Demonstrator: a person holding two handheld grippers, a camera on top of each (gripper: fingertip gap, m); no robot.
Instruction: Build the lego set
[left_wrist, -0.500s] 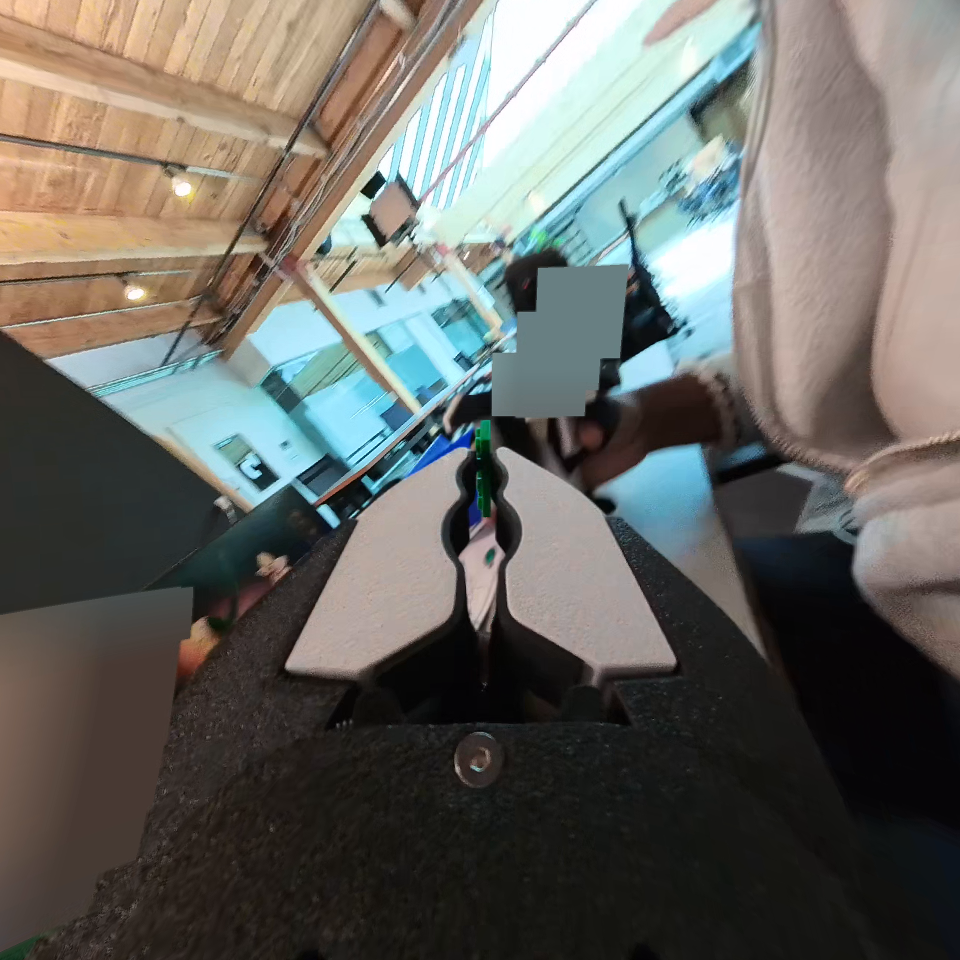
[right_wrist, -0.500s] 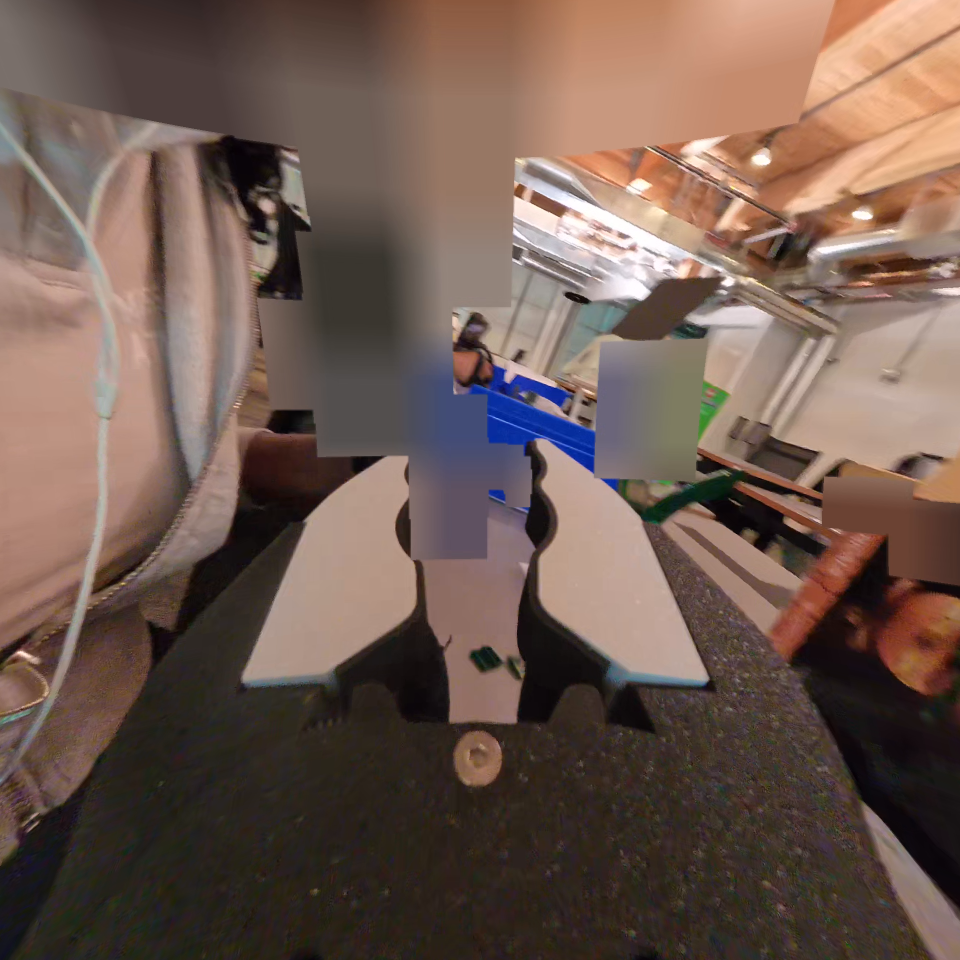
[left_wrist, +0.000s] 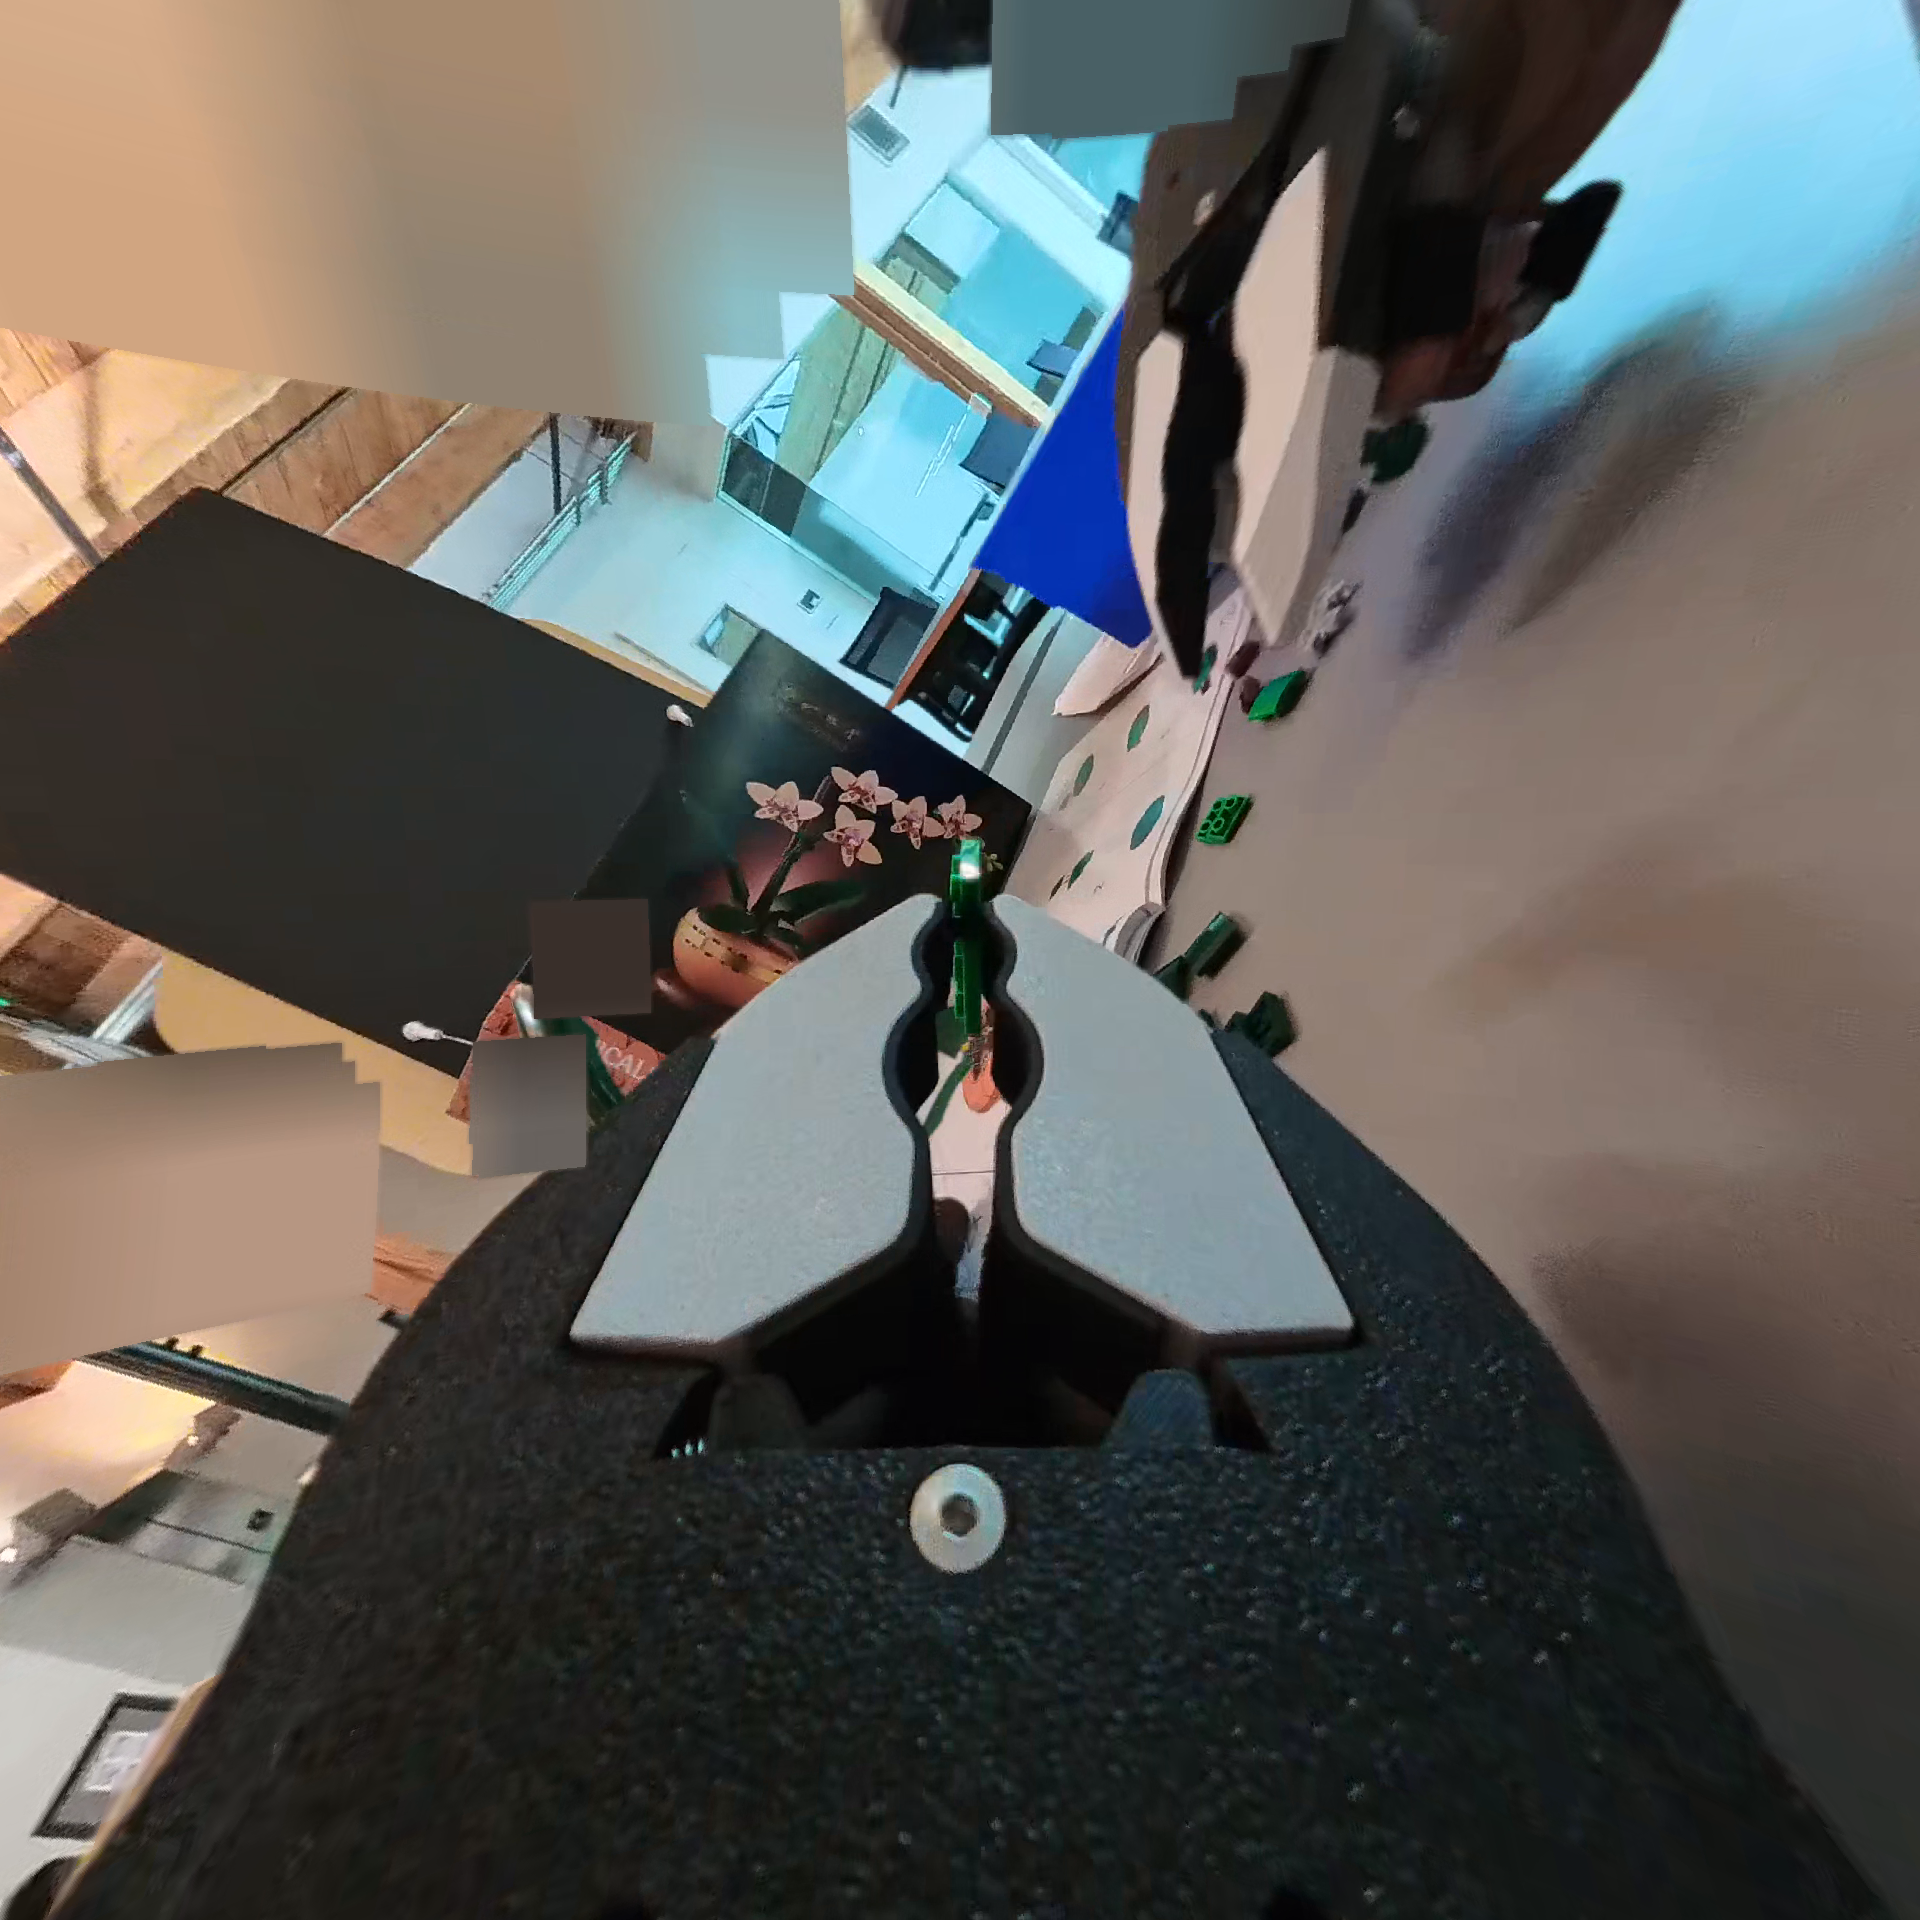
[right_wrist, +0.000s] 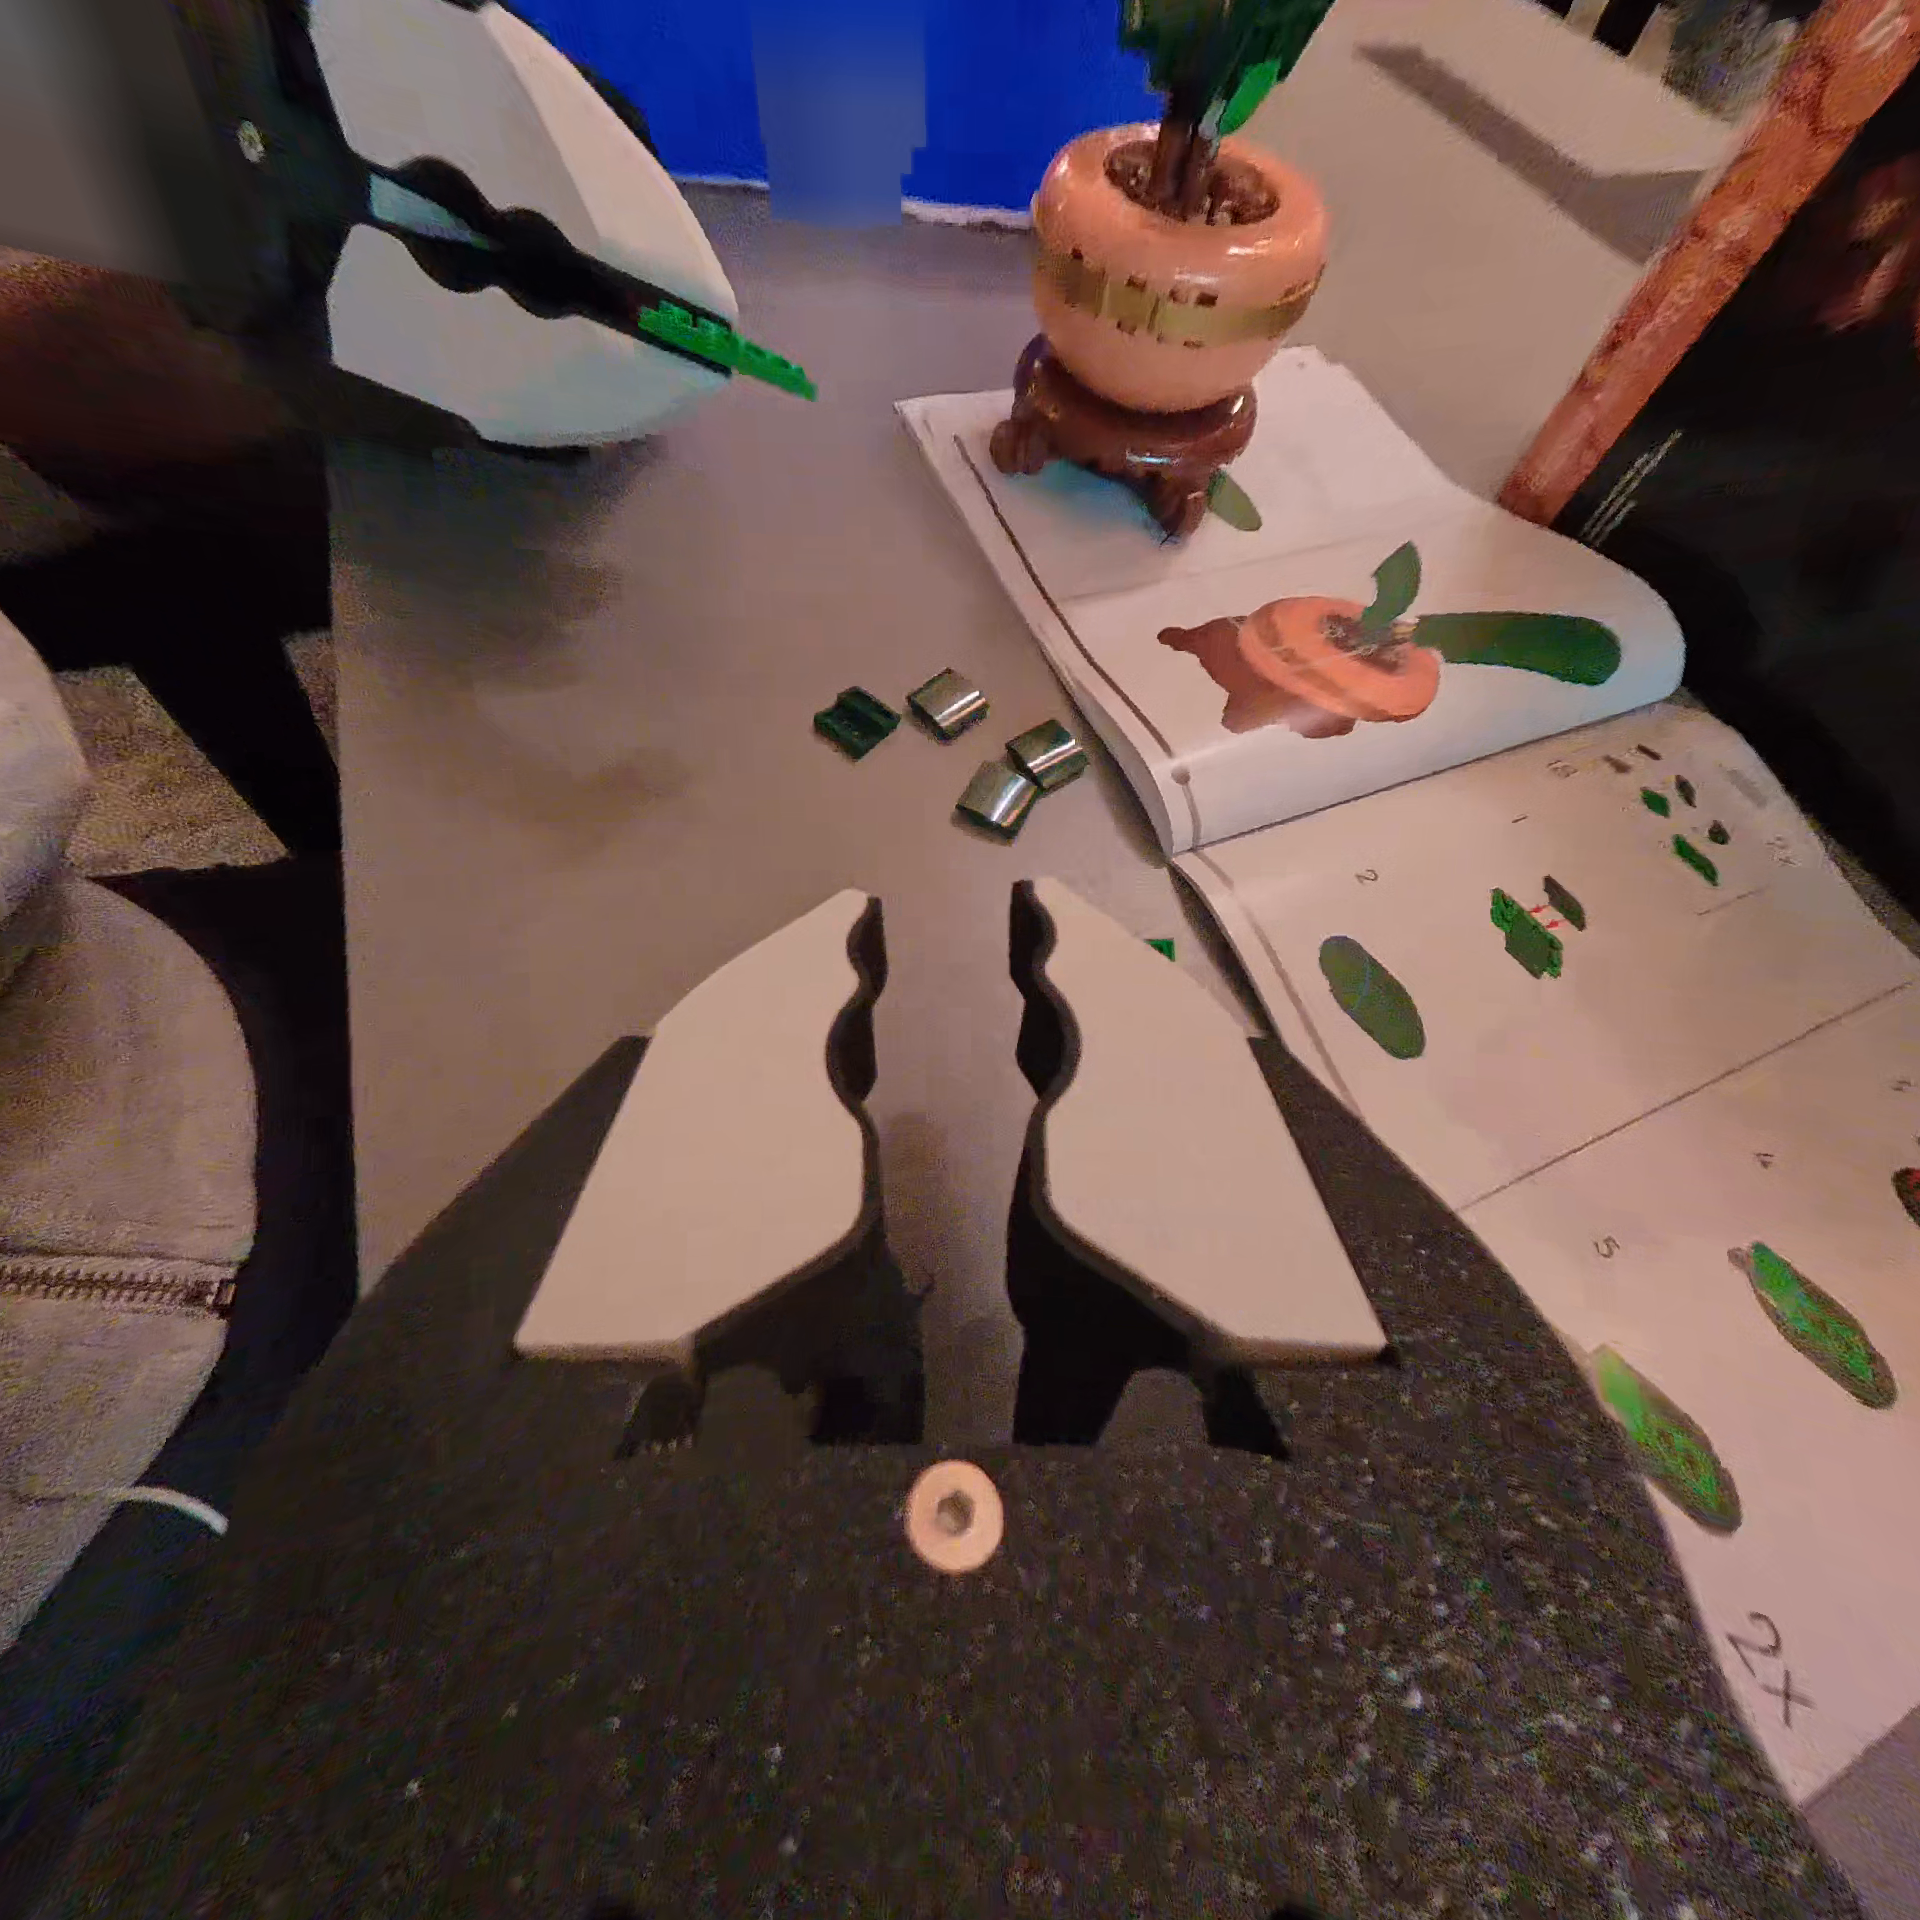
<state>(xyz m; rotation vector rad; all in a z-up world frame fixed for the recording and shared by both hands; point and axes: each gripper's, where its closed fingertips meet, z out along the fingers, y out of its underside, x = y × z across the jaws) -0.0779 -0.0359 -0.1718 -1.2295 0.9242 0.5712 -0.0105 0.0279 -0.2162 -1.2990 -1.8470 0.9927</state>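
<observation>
My left gripper (left_wrist: 968, 914) is shut on a thin green lego plate (left_wrist: 966, 940) that sticks out past its tips. The same gripper (right_wrist: 717, 343) and green plate (right_wrist: 727, 348) show at the upper left of the right wrist view, held above the grey table. My right gripper (right_wrist: 945, 904) is open and empty, low over the table, and also shows at the top of the left wrist view (left_wrist: 1205, 582). Several small dark green curved lego pieces (right_wrist: 951, 753) lie just beyond its tips. A lego flower pot (right_wrist: 1174, 270) on a brown stand sits on the open instruction booklet (right_wrist: 1351, 727).
The set's dark box (left_wrist: 831, 831) with orchid art leans behind the booklet. Loose green pieces (left_wrist: 1221, 821) lie scattered on the table in the left wrist view. A blue bin (right_wrist: 727, 83) stands at the table's back. A person's light jacket (right_wrist: 94, 1091) is at the left.
Both grippers have swung down from pointing at the room and ceiling to face the table. The left still holds the green plate. The right stays open.
</observation>
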